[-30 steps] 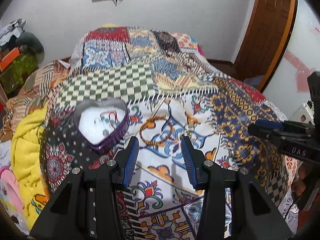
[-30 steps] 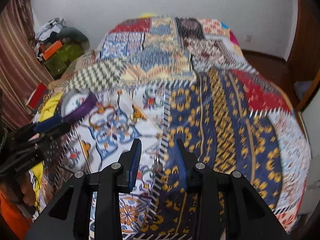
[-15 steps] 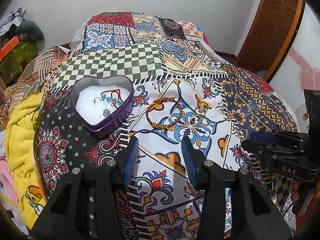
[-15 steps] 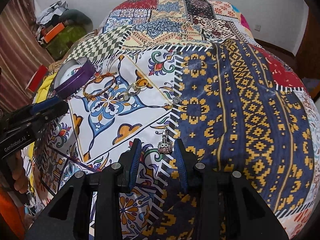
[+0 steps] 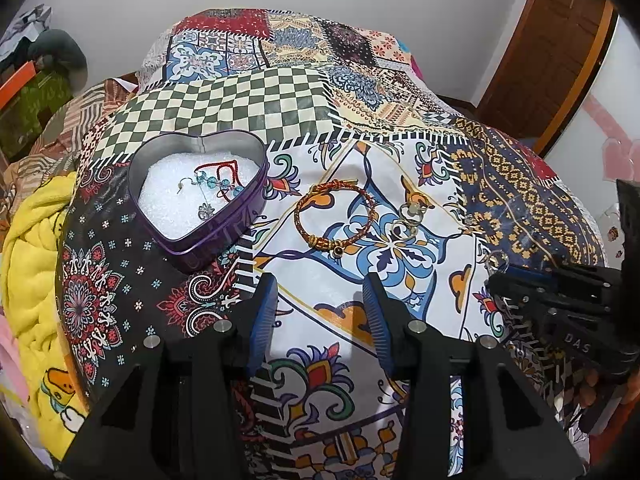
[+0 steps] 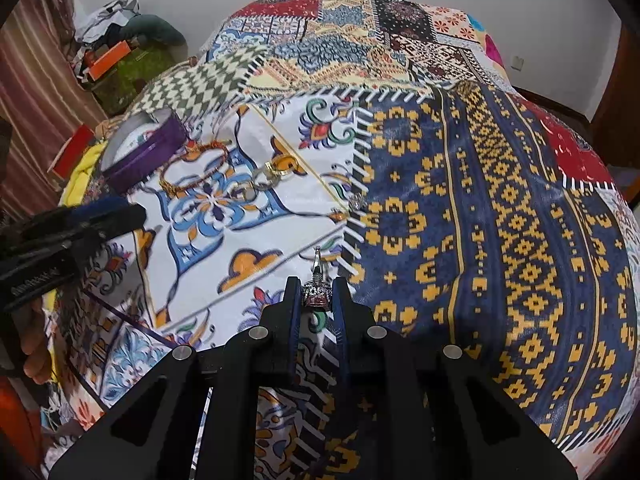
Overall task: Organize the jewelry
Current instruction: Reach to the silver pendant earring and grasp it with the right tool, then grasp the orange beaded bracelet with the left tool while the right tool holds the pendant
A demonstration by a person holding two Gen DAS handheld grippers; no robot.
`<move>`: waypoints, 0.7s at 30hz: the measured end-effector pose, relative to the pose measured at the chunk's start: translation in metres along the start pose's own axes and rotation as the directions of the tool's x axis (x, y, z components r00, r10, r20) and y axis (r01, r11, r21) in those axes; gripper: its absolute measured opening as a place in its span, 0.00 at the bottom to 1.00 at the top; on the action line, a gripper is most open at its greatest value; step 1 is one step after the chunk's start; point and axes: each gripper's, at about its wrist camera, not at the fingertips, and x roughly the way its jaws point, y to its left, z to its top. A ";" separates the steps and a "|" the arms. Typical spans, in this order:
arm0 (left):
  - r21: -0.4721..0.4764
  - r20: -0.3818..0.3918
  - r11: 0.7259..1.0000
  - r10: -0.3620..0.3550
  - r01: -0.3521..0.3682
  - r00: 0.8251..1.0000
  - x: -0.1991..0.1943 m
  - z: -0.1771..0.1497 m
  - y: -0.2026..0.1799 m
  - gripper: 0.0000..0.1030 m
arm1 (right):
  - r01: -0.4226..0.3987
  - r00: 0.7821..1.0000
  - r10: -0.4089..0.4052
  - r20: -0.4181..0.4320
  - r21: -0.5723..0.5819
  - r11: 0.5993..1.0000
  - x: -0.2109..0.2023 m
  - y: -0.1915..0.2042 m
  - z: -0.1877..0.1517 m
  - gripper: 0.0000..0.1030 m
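Observation:
A purple heart-shaped tin (image 5: 224, 236) with white padding holds a blue-bead earring and a red cord; it also shows in the right wrist view (image 6: 140, 156). A red-gold braided bracelet (image 5: 334, 216) and gold rings (image 5: 412, 216) lie on the patchwork bedspread to its right. My left gripper (image 5: 320, 308) is open and empty, below the bracelet. My right gripper (image 6: 316, 300) is shut on a silver sparkly earring (image 6: 317, 292), low over the bedspread. A small silver piece (image 6: 356, 201) lies farther ahead.
A yellow blanket (image 5: 28, 264) lies left of the tin. Clutter and an orange box (image 6: 108, 60) sit by the far wall on the left. A wooden door (image 5: 548, 52) stands at the right. The bedspread (image 6: 480, 220) drops off at the right.
Both grippers have come down closer to the bedspread. The right gripper's fingers have closed onto the silver earring, which lay between them half a second ago.

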 end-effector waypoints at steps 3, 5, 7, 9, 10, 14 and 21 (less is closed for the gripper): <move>0.004 -0.003 1.000 -0.002 0.002 1.000 0.004 0.003 -0.001 0.43 | -0.013 1.000 0.013 0.027 0.009 1.000 -0.005 -0.001 0.009 0.14; 0.010 -0.004 1.000 -0.002 0.003 1.000 0.007 0.007 -0.002 0.44 | -0.018 0.999 0.017 0.048 0.013 1.000 -0.009 -0.002 0.015 0.14; 0.012 -0.008 1.000 -0.008 0.008 1.000 0.012 0.010 -0.002 0.44 | -0.027 0.997 0.026 0.066 0.016 0.999 -0.012 -0.003 0.020 0.14; 0.015 -0.014 1.000 -0.011 0.011 1.000 0.018 0.015 -0.004 0.46 | -0.030 0.996 0.029 0.081 0.016 0.999 -0.014 -0.003 0.024 0.14; 0.016 -0.017 1.000 -0.013 0.013 1.000 0.020 0.016 -0.006 0.47 | -0.032 0.996 0.030 0.088 0.017 0.999 -0.015 -0.003 0.026 0.14; 0.027 -0.028 1.000 -0.013 0.013 1.000 0.032 0.022 -0.013 0.57 | -0.045 0.993 0.041 0.107 0.030 0.999 -0.017 -0.008 0.032 0.14; 0.059 -0.036 0.998 0.031 -0.029 0.999 0.049 0.032 -0.024 0.57 | -0.064 0.992 0.058 0.110 0.054 0.996 -0.012 -0.016 0.034 0.14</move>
